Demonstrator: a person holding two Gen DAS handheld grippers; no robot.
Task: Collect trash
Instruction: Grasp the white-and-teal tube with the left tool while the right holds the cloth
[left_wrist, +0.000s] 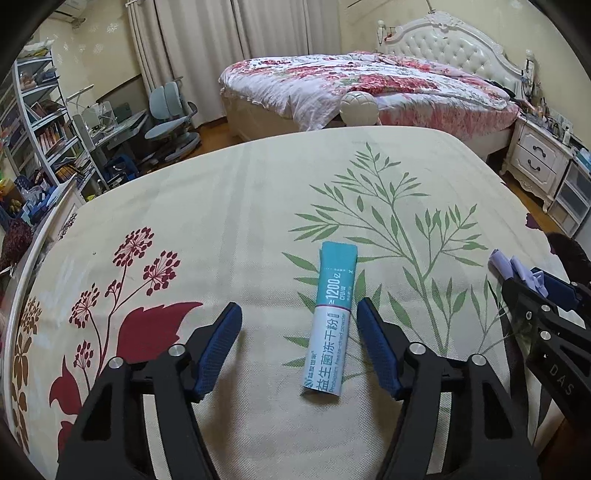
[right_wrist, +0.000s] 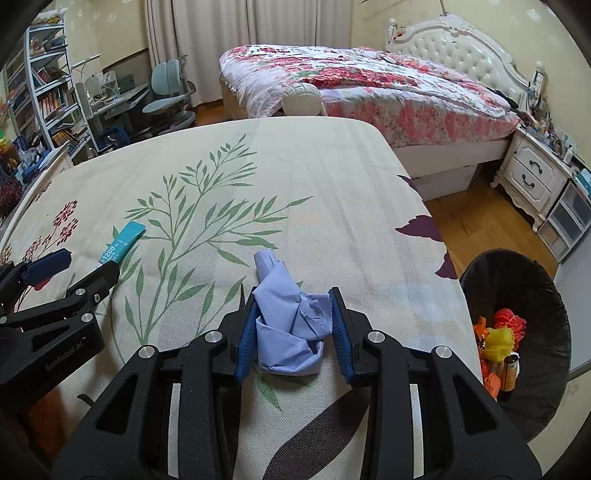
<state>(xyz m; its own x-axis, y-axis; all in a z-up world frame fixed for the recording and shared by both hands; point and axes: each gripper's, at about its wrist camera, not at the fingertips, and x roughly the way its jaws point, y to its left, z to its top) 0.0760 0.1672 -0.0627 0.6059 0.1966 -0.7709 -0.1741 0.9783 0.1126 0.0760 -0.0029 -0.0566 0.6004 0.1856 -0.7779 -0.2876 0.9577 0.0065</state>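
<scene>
On floral bedsheet (left_wrist: 221, 221), teal-and-white powder sachet (left_wrist: 330, 321) untouched between parted left gripper (left_wrist: 299, 321), right gripper (right_wrist: 293, 317) pinching crumpled blue paper (right_wrist: 288, 325)

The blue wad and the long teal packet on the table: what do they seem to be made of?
The blue wad looks like thin matte paper or tissue: sharp creases, no shine. The teal packet looks like printed foil or plastic film: smooth, slightly glossy, with a flattened sealed end. Neither is certain by sight alone.

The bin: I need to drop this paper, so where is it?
In the right wrist view the black-lined bin stands on the floor at lower right, just off the mattress edge.
</scene>
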